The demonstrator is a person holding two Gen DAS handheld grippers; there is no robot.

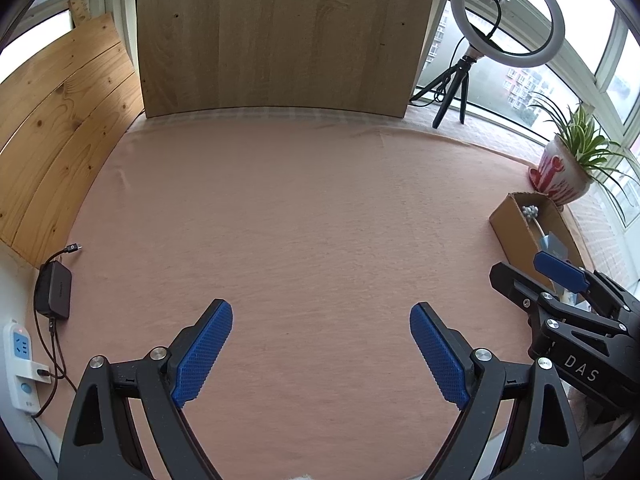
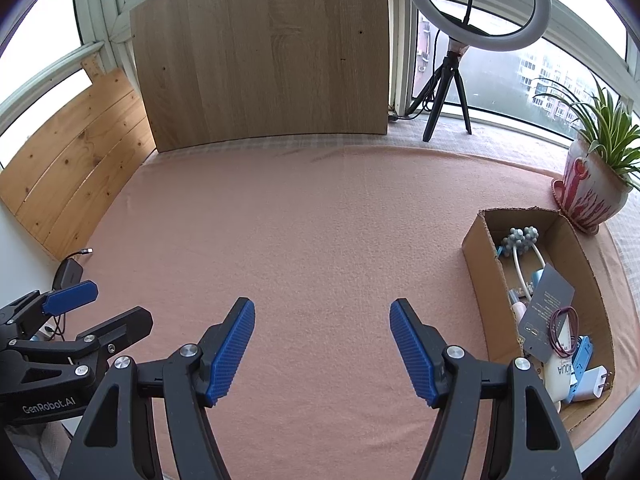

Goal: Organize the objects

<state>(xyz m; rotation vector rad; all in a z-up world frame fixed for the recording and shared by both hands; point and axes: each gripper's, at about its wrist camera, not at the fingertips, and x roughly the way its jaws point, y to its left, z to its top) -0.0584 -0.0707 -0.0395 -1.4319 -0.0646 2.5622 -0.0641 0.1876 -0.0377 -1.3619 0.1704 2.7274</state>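
Note:
A cardboard box (image 2: 476, 264) stands at the right on the pink cloth (image 2: 320, 220). It holds a grey-blue massager (image 2: 520, 240), a dark card (image 2: 550, 300), a purple hair tie (image 2: 564, 330), a white tube (image 2: 558, 376), a blue item (image 2: 582, 356) and a white charger (image 2: 592, 386). My right gripper (image 2: 322, 344) is open and empty, left of the box. My left gripper (image 1: 321, 352) is open and empty over bare cloth. The box (image 1: 516, 232) also shows in the left wrist view, partly hidden by the right gripper (image 1: 532, 276).
A potted plant (image 2: 592, 184) stands behind the box. A ring light on a tripod (image 2: 476, 12) and a wooden board (image 2: 264, 60) are at the back. A black power adapter (image 1: 54, 290) and a white power strip (image 1: 20, 364) lie at the left edge.

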